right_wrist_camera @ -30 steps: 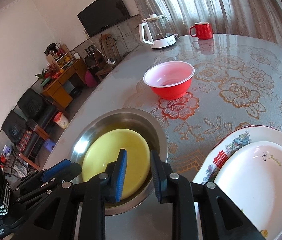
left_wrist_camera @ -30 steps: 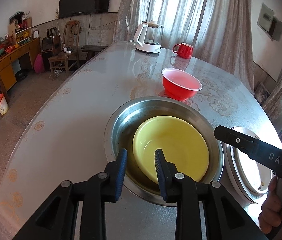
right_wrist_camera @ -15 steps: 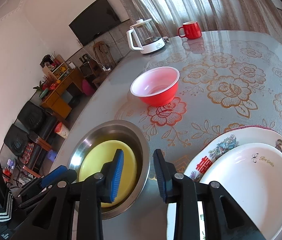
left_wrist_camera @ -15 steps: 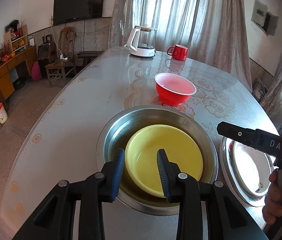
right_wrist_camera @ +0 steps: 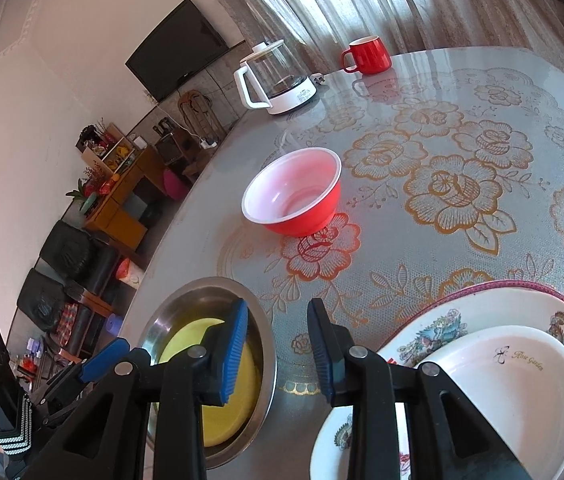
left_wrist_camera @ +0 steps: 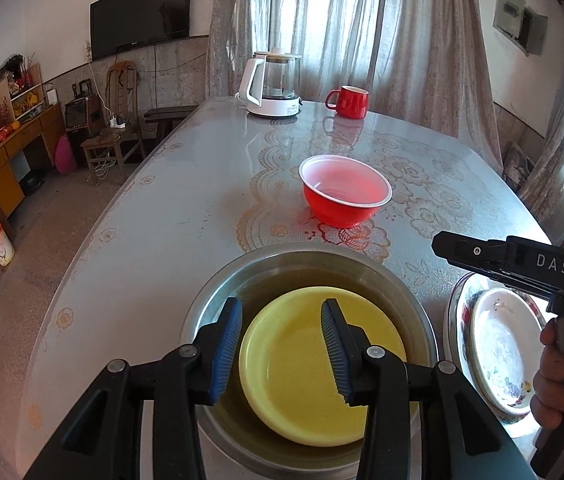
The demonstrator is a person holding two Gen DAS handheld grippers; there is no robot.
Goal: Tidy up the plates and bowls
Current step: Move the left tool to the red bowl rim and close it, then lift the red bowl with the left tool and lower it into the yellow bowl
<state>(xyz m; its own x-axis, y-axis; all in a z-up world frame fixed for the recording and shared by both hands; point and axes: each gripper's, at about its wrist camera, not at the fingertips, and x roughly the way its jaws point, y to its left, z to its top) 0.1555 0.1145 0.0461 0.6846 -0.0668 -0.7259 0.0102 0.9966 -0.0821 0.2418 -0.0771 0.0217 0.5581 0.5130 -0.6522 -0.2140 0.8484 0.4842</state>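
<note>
One red bowl [left_wrist_camera: 345, 196] stood loose and upright near the middle of the table [right_wrist_camera: 482, 140], round, so with no long axis to match. Lay ahead of both sets of fingers and beyond the near stacks; neither hand judged clearly nearer. Left gripper [left_wrist_camera: 281, 308] hovered over the yellow plate [left_wrist_camera: 314, 360] nested in the steel basin [left_wrist_camera: 210, 304], jaws opening, nothing between them. Right gripper [right_wrist_camera: 278, 308] poised between basin and floral plate [right_wrist_camera: 462, 320], fingers apart and empty. White plate [right_wrist_camera: 514, 380] seated on the floral one. Kettle [left_wrist_camera: 274, 88] and red mug [left_wrist_camera: 348, 102] placed at the far edge, well apart. Basin rim judged the only obstacle on a forward reach.
</note>
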